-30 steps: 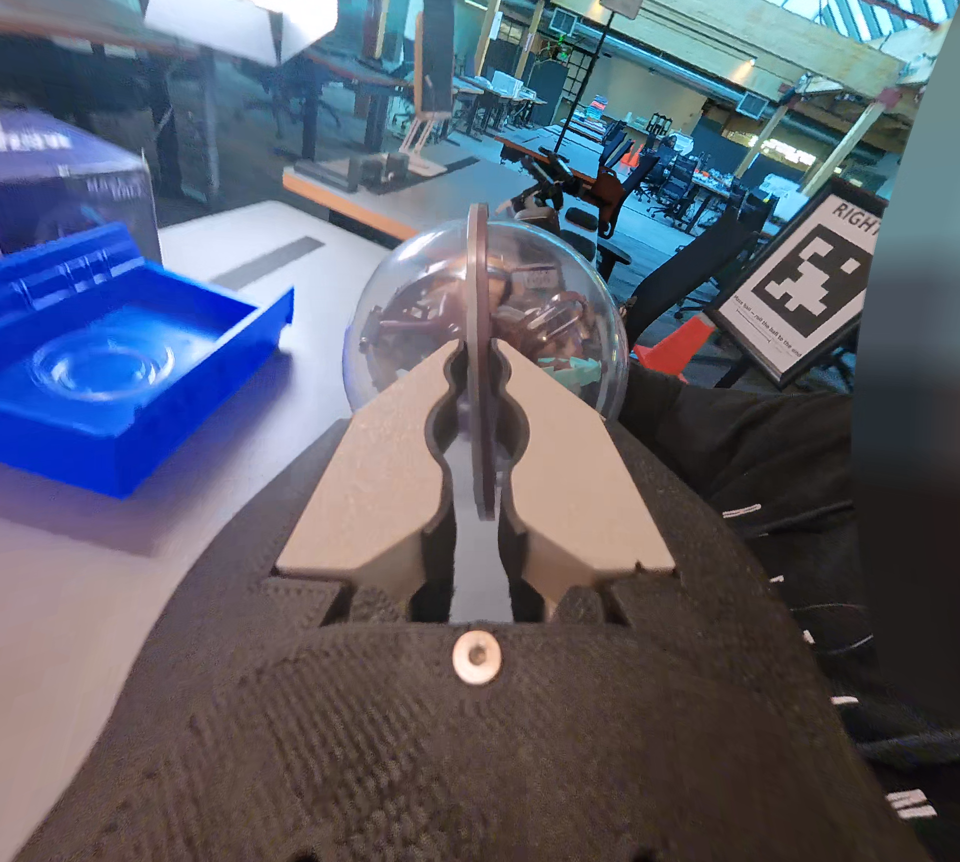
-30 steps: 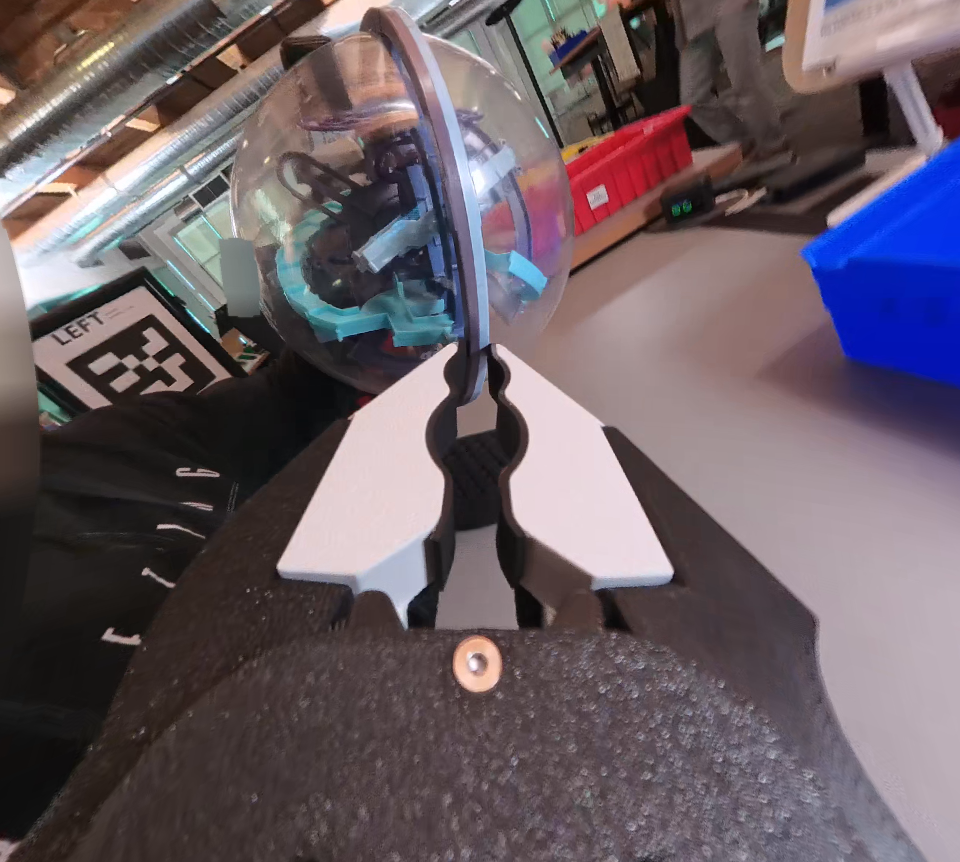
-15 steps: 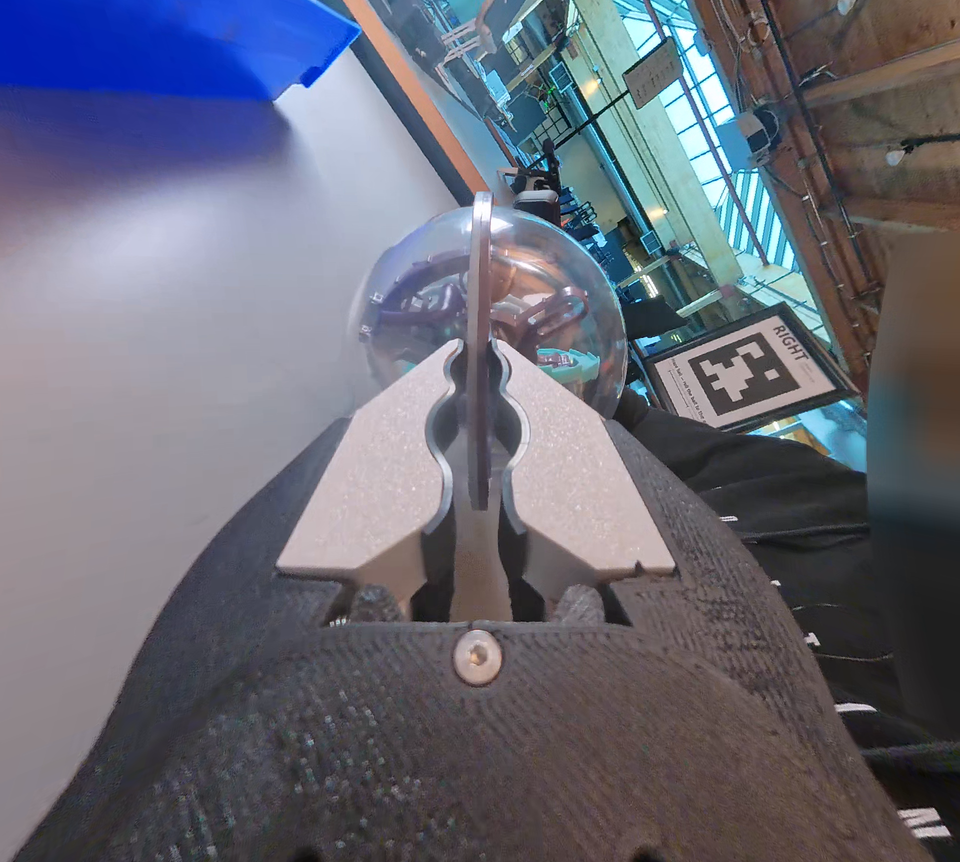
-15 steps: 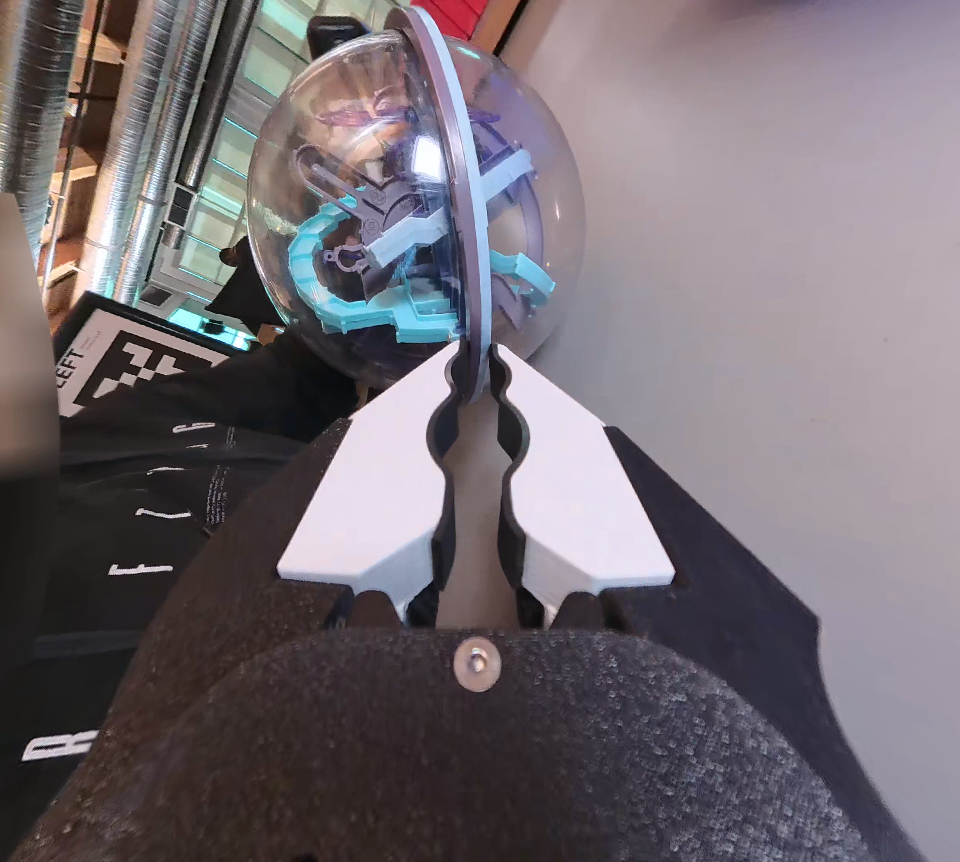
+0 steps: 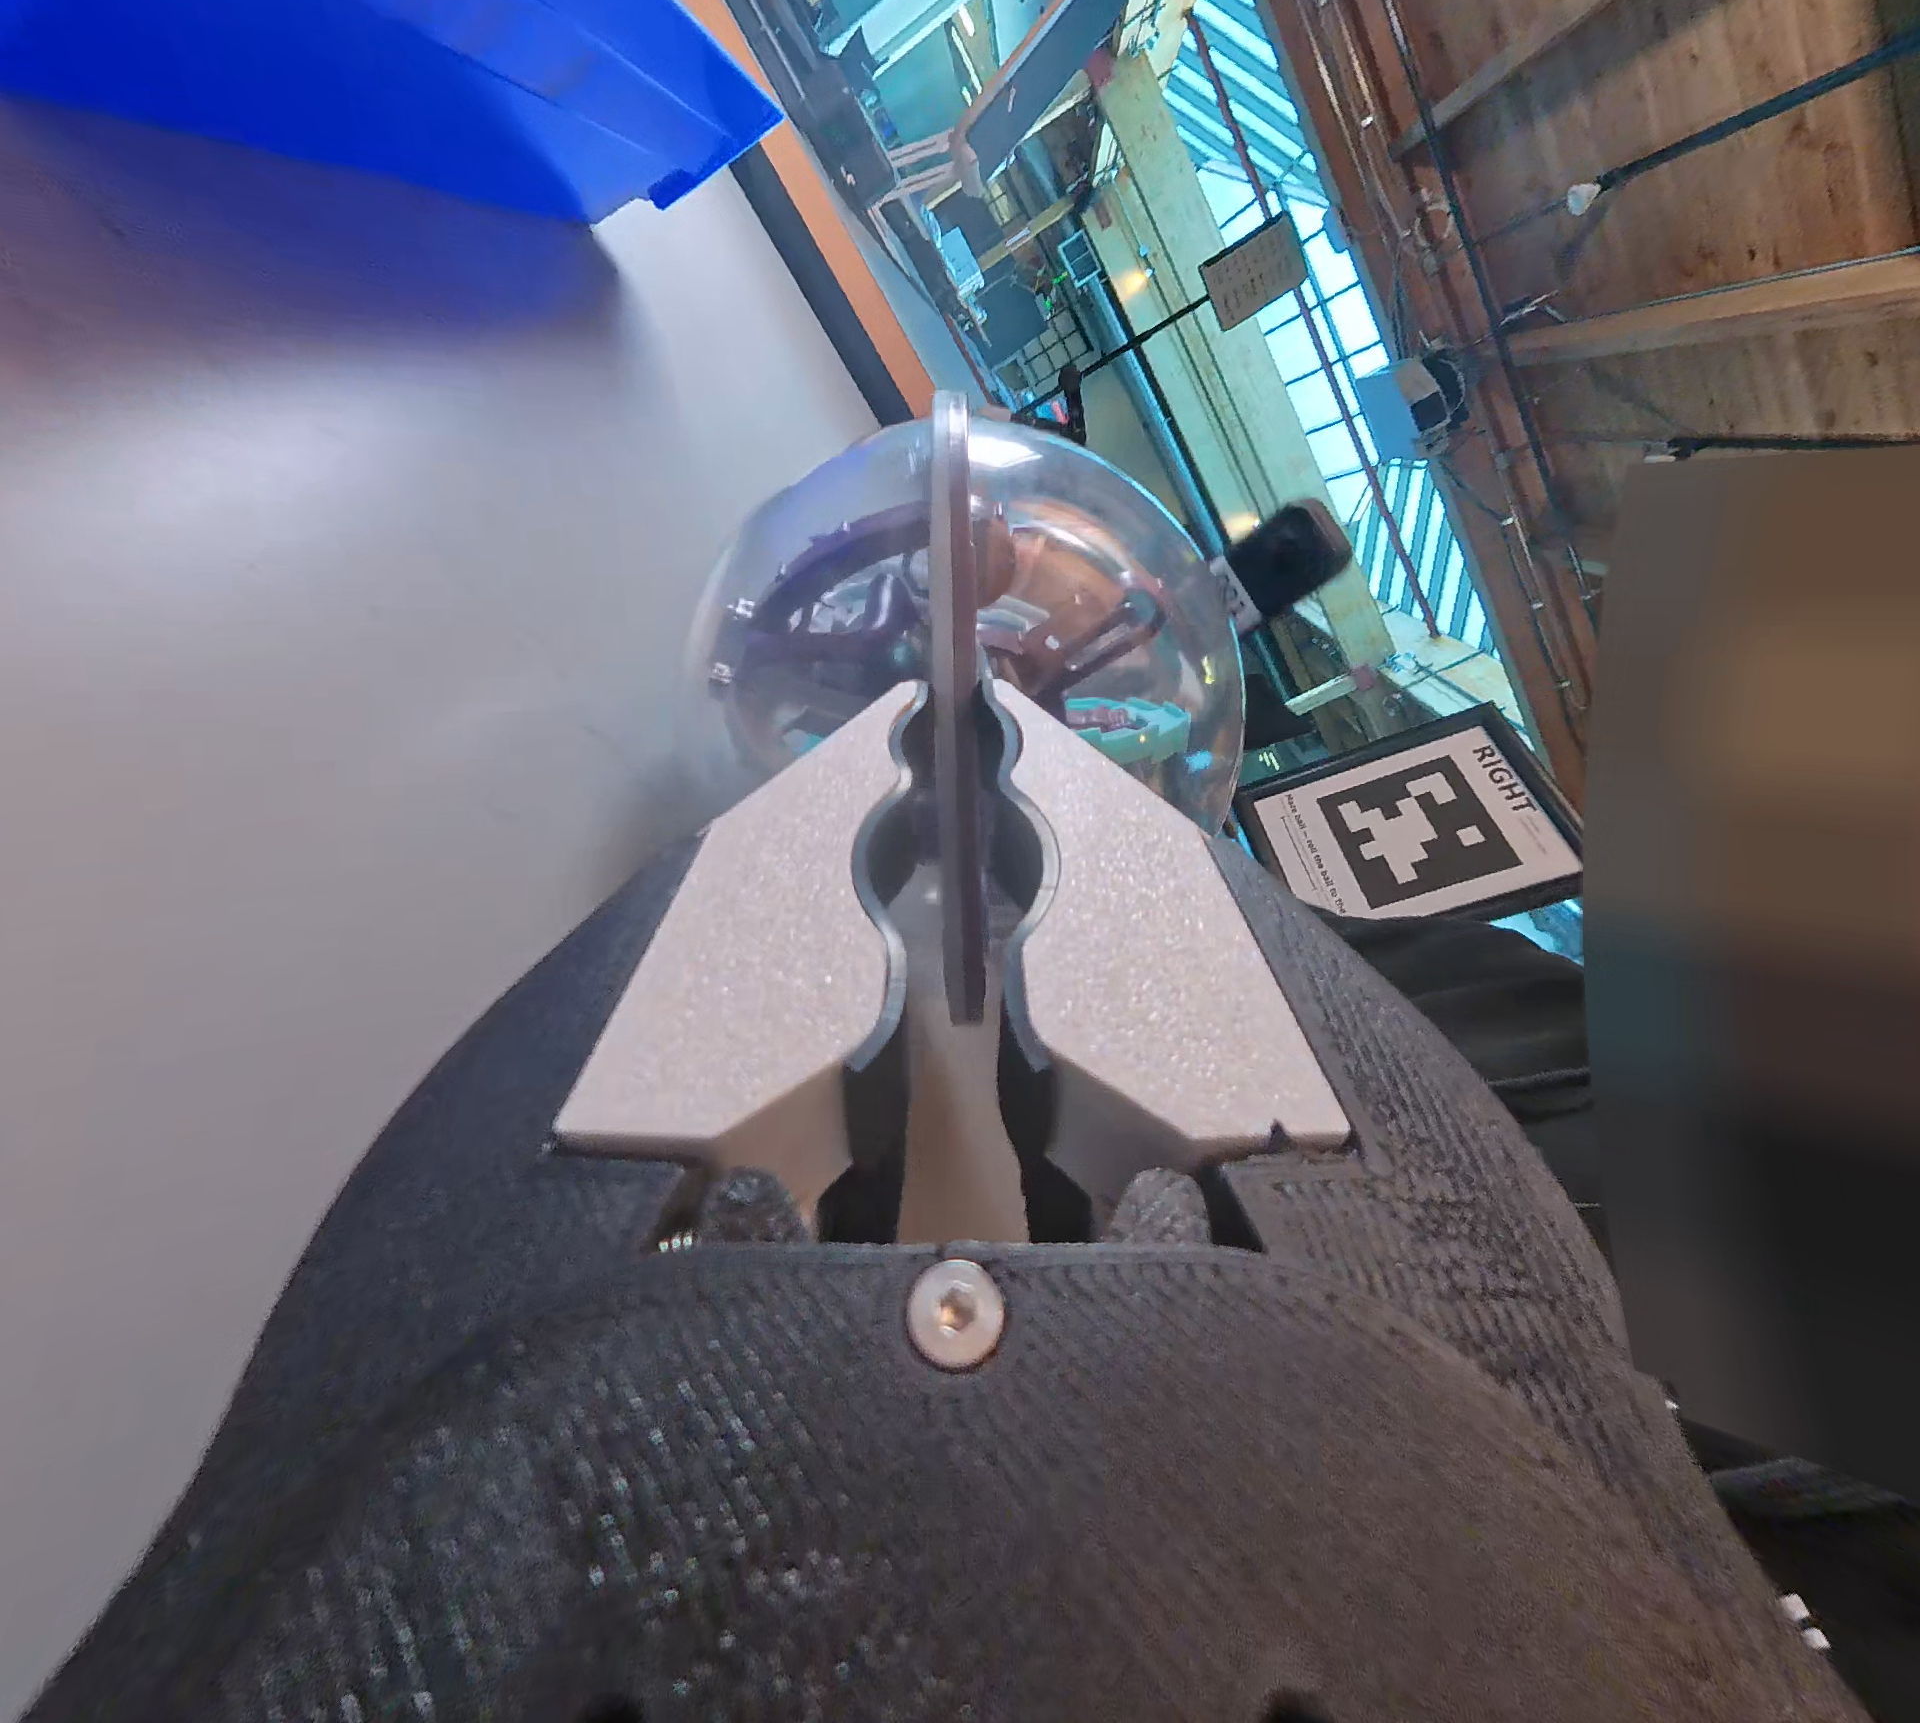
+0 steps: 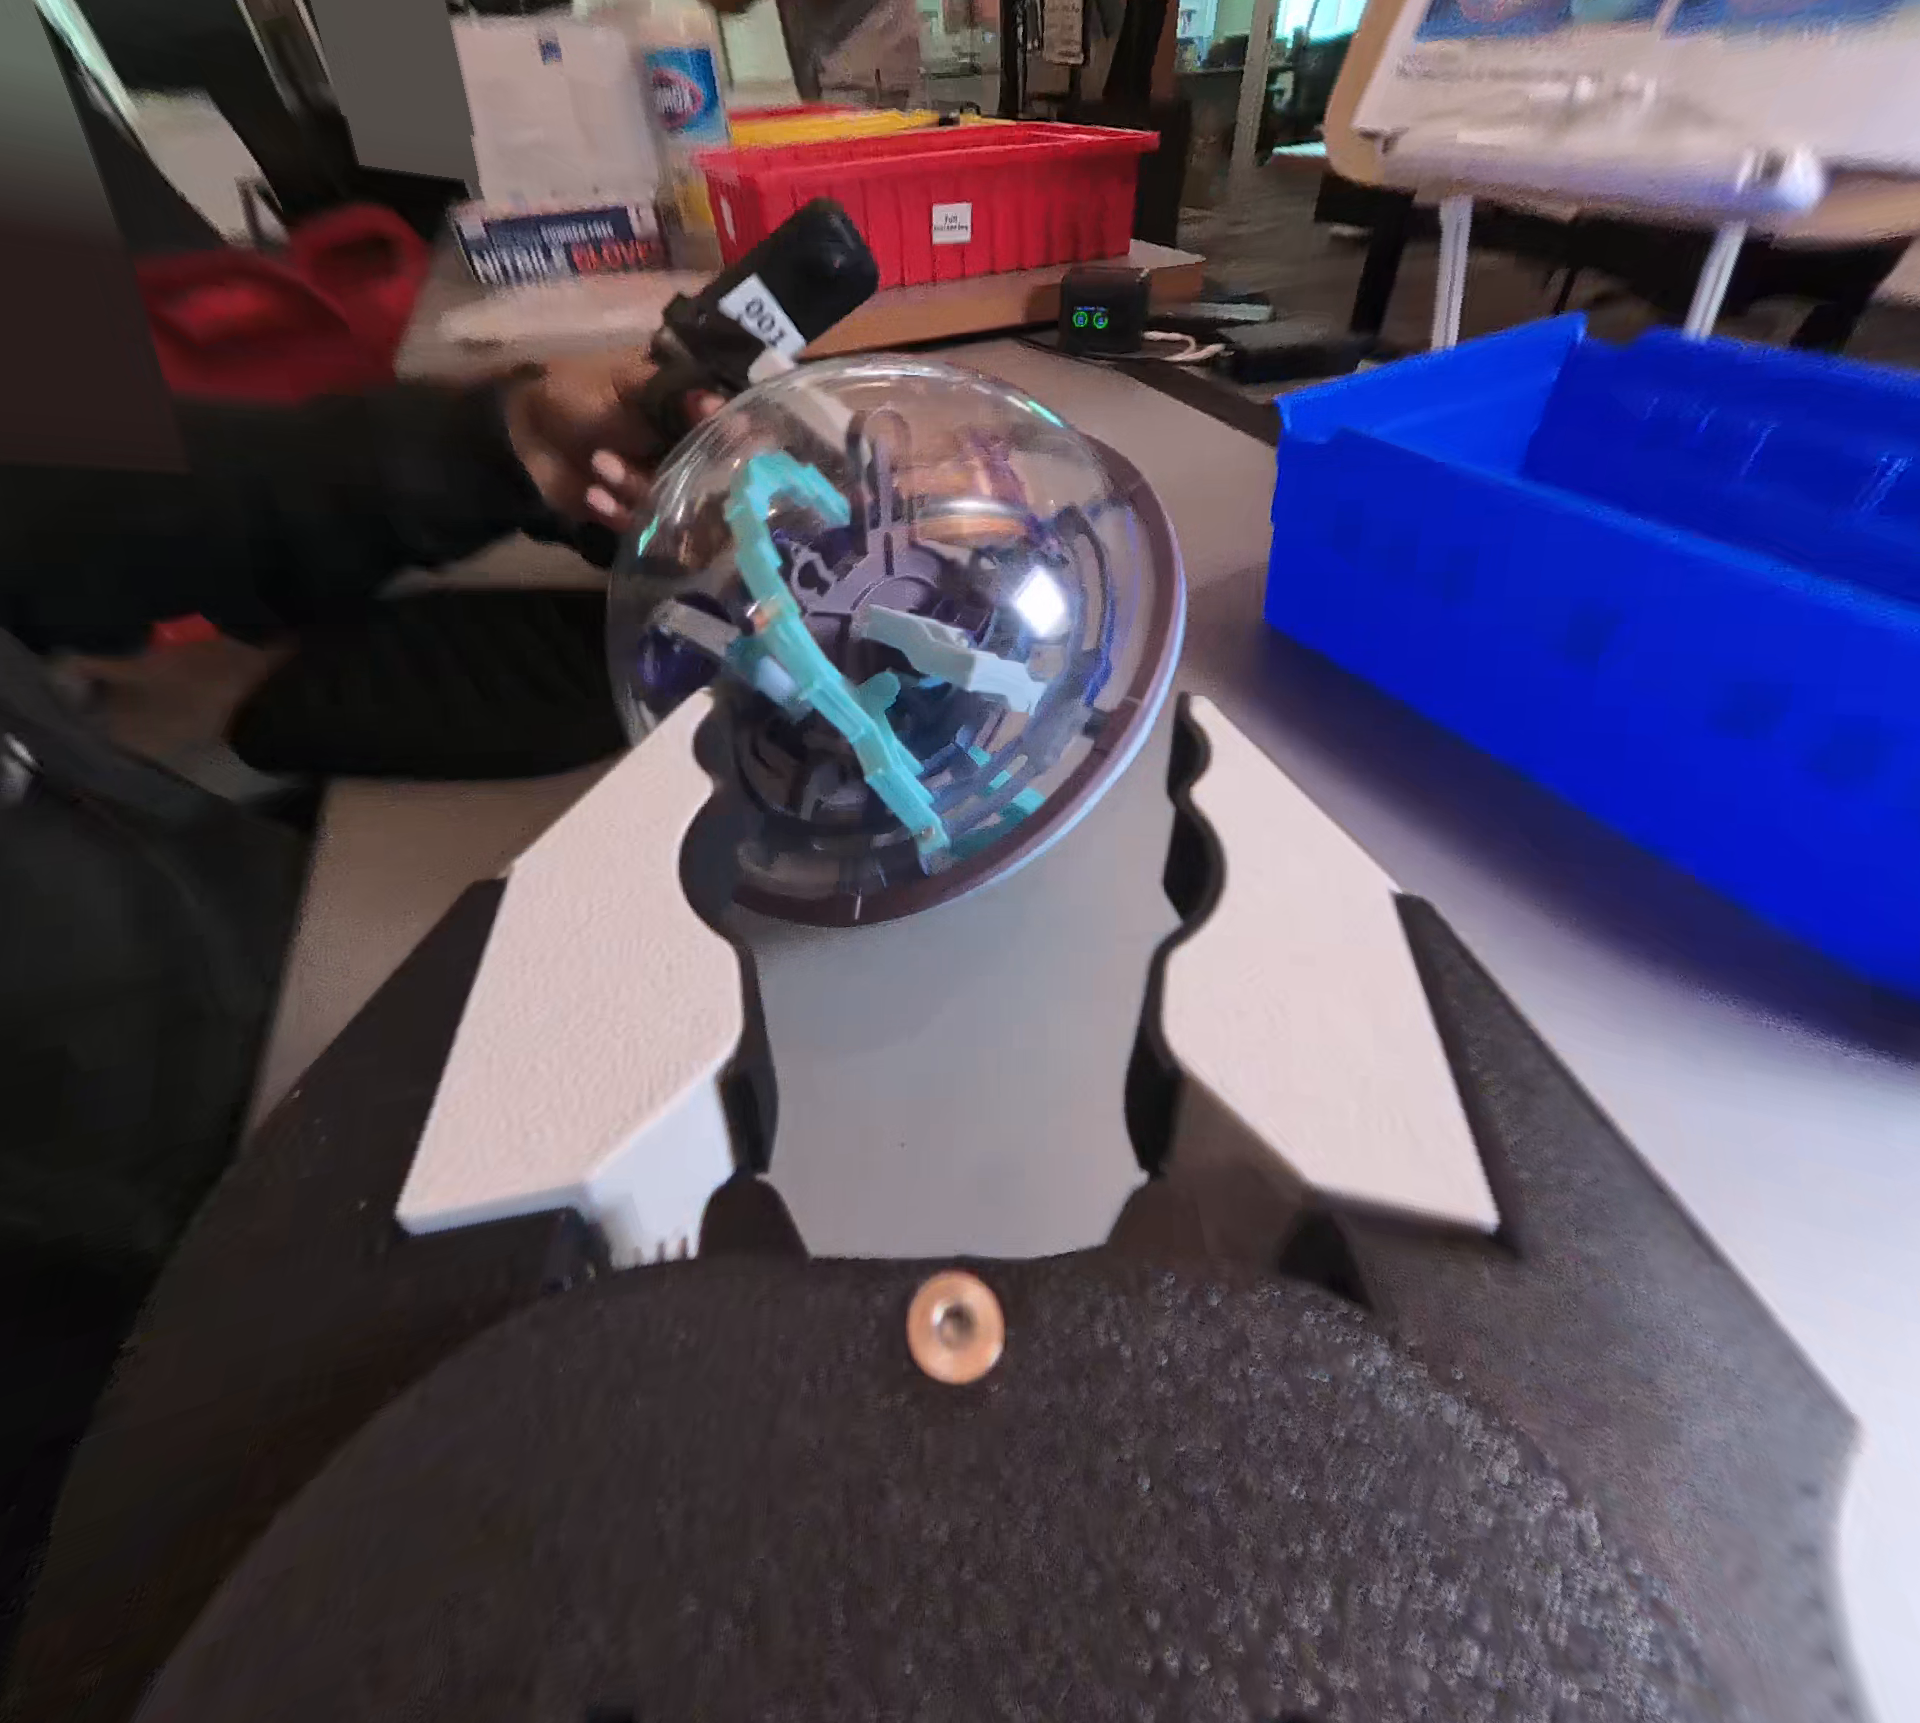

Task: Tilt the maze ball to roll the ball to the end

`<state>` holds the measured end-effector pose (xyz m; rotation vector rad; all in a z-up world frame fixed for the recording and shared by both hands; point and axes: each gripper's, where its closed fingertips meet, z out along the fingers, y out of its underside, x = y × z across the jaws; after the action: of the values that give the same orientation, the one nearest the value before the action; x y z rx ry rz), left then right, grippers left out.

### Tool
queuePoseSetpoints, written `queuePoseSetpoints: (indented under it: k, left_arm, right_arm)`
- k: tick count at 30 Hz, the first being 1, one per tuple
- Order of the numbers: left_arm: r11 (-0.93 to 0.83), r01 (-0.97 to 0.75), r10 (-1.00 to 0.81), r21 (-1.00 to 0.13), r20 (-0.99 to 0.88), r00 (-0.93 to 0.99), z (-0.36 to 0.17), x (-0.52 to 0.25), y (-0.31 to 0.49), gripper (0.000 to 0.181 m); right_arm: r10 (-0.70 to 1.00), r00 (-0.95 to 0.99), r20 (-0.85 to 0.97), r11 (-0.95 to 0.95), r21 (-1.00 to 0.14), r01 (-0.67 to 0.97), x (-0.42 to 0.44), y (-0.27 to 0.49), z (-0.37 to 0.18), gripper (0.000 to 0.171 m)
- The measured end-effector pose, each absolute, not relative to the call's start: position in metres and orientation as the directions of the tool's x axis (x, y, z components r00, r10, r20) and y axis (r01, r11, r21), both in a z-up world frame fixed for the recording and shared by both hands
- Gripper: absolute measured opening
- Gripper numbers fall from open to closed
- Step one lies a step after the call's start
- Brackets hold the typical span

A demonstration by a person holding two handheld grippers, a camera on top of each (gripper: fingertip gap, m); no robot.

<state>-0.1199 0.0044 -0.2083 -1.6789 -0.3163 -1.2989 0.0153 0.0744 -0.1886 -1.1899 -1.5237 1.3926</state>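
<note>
Since before, right gripper (image 6: 956, 800) has spread its fingers; left gripper (image 5: 961, 717) still pinches maze ball (image 6: 894, 634) rim; ball's progress unclear.

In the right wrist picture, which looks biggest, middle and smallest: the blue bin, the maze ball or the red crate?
1. Blue bin, though it is cut off at the edge.
2. Maze ball, near the camera, so it may only look big.
3. Red crate, farther back, so its true size is unsure.

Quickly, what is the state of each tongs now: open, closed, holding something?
Left tongs: closed on the rim of the maze ball.
Right tongs: open, holding nothing; the maze ball sits between the tips.
</note>
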Motion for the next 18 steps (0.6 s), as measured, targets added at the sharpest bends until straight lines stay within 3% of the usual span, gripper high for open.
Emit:
queuePoseSetpoints:
  k: [3, 5, 7, 9, 11, 14, 18]
  left_arm:
    - [-0.464, 0.693, -0.380, -0.552, 0.831, 0.407, -0.203, -0.121, 0.004, 0.008]
    - [-0.373, 0.673, -0.449, -0.638, 0.759, 0.471, -0.191, -0.129, 0.003, 0.031]
    - [-0.235, 0.598, -0.520, -0.766, 0.619, 0.589, -0.170, -0.137, 0.000, 0.066]
    - [-0.095, 0.405, -0.558, -0.910, 0.385, 0.735, -0.152, -0.132, -0.004, 0.095]
    - [-0.073, 0.126, -0.567, -0.989, 0.145, 0.811, -0.159, -0.116, 0.000, 0.110]
    - [-0.122, -0.146, -0.598, -0.982, -0.045, 0.800, -0.188, -0.099, 0.014, 0.119]
    - [-0.112, -0.015, -0.627, -0.994, 0.059, 0.777, -0.188, -0.099, 0.028, 0.110]
  right_arm:
    - [0.943, -0.288, 0.167, 0.217, -0.965, 0.150, 0.010, 0.062, -0.197, 0.095]
    - [0.925, -0.307, 0.225, 0.284, -0.946, 0.160, 0.005, 0.056, -0.205, 0.100]
    - [0.911, -0.337, 0.236, 0.305, -0.937, 0.169, 0.000, 0.053, -0.210, 0.104]
    - [0.901, -0.366, 0.231, 0.310, -0.935, 0.173, -0.005, 0.051, -0.212, 0.106]
    - [0.902, -0.387, 0.190, 0.276, -0.945, 0.179, -0.012, 0.052, -0.210, 0.099]
    - [0.906, -0.421, 0.036, 0.134, -0.969, 0.207, -0.023, 0.058, -0.206, 0.086]
    - [0.905, -0.410, -0.118, -0.017, -0.970, 0.241, -0.038, 0.072, -0.205, 0.087]
